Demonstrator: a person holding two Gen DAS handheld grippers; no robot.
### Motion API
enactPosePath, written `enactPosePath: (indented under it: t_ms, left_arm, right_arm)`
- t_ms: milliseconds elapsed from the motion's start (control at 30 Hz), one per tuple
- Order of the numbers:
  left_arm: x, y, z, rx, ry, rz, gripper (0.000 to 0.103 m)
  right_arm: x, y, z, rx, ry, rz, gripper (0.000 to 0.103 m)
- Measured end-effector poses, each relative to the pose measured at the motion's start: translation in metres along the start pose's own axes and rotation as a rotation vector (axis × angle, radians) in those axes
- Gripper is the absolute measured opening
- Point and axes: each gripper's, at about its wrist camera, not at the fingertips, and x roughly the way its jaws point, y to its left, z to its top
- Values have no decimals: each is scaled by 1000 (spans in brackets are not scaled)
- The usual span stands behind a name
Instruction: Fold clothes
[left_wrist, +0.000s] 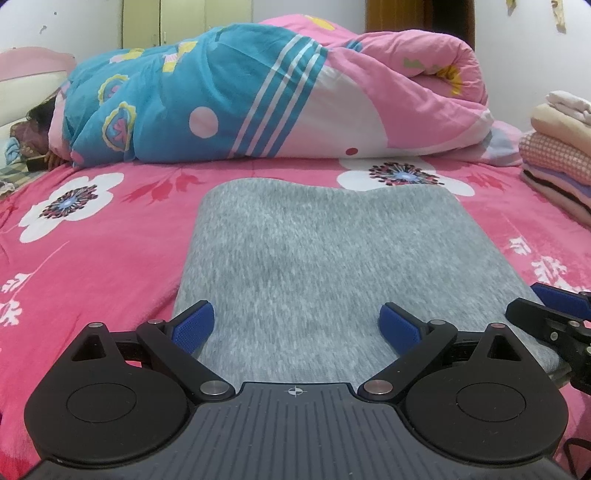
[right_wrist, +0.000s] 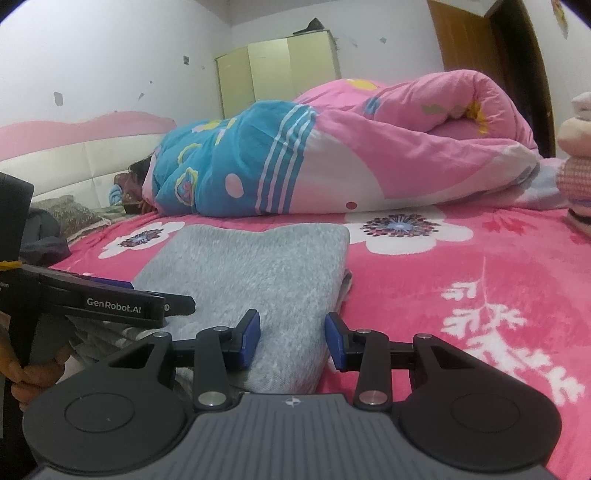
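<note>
So here's where I'm at: the grey sweater (left_wrist: 314, 266) is lying on the bed (left_wrist: 96, 251), already folded down into a neat rectangle, dead centre in my left wrist view running from 6 o'clock up toward 12. My left gripper (left_wrist: 297, 325) is spread wide and hovering over the near end of it, nothing pinched between the pads. My right gripper (right_wrist: 291, 341) sits at the near right corner of the sweater, jaws partly apart, straddling the folded edge, and I don't see the pads actually pressing on the cloth. From the looks of it the knit is soft, fuzzy and light, so it'll flop and slide layer over layer if I only catch the top ply. I'd grab at the two near corners, biting through the whole thickness of the stack. There's a pile of folded clothes (left_wrist: 561, 155) at about 2 o'clock, well apart, and a big rolled quilt (left_wrist: 258, 99) across the bed at 12 with someone tucked under it, so I'd rather not fling anything that way.
</note>
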Motion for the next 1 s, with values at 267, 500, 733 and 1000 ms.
enactPosePath:
  t_ms: [267, 500, 733, 1000]
  left_arm:
    - [-2, 2, -1, -8, 0, -6, 98]
    - [-3, 3, -1, -6, -2, -11, 98]
    - [-7, 5, -2, -9, 2, -19, 98]
    - [-11, 4, -2, -12, 6, -19, 98]
  right_arm:
    - [-6, 17, 17, -137, 0, -30, 42]
    - [-3, 28, 8, -209, 6, -42, 42]
    - [-3, 28, 9, -210, 15, -43, 42]
    - [-2, 29, 9, -232, 16, -48, 42]
